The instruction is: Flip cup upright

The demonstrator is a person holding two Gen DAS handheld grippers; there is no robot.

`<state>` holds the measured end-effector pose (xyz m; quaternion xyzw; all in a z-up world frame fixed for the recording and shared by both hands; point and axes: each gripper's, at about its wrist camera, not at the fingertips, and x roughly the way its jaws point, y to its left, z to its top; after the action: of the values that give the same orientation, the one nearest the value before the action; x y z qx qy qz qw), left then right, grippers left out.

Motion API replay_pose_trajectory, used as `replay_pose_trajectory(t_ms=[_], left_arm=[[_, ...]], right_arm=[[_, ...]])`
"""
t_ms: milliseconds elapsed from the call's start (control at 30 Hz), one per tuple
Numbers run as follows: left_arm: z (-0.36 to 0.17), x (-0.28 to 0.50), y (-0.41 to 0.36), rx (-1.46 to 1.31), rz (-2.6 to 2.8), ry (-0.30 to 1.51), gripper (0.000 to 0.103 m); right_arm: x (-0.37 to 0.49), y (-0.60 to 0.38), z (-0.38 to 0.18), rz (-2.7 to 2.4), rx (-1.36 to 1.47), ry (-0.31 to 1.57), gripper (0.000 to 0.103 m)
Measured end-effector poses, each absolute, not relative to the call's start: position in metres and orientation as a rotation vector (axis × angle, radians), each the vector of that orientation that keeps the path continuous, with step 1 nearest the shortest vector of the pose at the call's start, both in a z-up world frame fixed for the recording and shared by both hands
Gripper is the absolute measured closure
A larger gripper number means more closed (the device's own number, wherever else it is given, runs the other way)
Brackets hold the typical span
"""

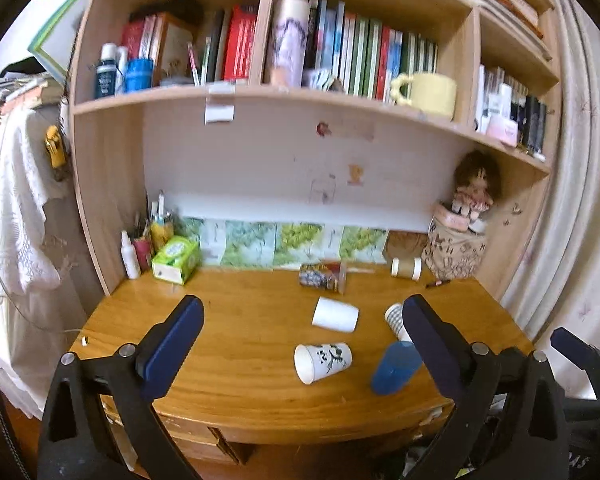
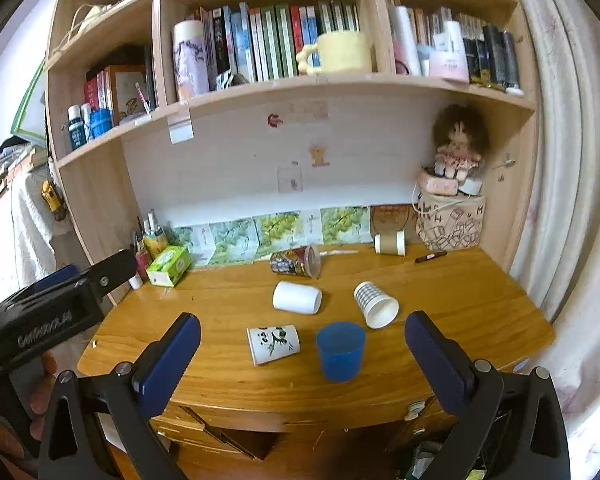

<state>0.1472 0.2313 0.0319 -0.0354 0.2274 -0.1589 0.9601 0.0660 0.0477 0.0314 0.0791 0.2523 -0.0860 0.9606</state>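
Lying cups [image 2: 297,297] on wooden desk [image 2: 460,300], bookshelves [image 2: 260,88] above

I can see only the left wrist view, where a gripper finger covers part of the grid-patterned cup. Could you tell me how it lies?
Observer: In the right wrist view, the grid-patterned cup lies on its side with its mouth turned toward the camera.
Operator: Thank you. What about the blue cup, which is blurred for me?
Observer: The blue cup appears to stand upright, mouth up, apart from the grid-patterned cup.
Operator: Is the right gripper holding anything?
Observer: No, the right gripper is open and empty, short of the cups.
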Motion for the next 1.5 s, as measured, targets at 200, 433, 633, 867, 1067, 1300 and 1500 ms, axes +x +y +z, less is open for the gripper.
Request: replay_pose_trajectory(t_ms=[200, 433, 633, 867, 1067, 1300, 1500], left_arm=[[0.034, 0.131, 0.232, -0.04, -0.297, 0.417, 0.002], [0.033, 0.12, 0.238, -0.049, -0.265, 0.401, 0.001], [0.031, 0.118, 0.236, -0.039, -0.272, 0.401, 0.001], [0.029, 0.119, 0.235, -0.035, -0.262, 0.406, 0.001], [0.03, 0.119, 0.237, -0.032, -0.253, 0.403, 0.001], [0.03, 0.121, 0.238, -0.033, -0.247, 0.402, 0.001], [0.031, 0.124, 0.24, -0.03, -0.229, 0.4, 0.001]], right_arm=[[0.052, 0.053, 0.042, -0.207, 0.16, 0.428, 0.001], [0.04, 0.056, 0.047, -0.222, 0.175, 0.364, 0.001], [0.034, 0.062, 0.044, -0.23, 0.157, 0.36, 0.001], [0.03, 0.067, 0.042, -0.234, 0.128, 0.361, 0.001], [0.031, 0.065, 0.04, -0.241, 0.135, 0.369, 0.001], [0.033, 0.067, 0.041, -0.23, 0.126, 0.365, 0.001], [0.036, 0.069, 0.041, -0.225, 0.12, 0.364, 0.0]])
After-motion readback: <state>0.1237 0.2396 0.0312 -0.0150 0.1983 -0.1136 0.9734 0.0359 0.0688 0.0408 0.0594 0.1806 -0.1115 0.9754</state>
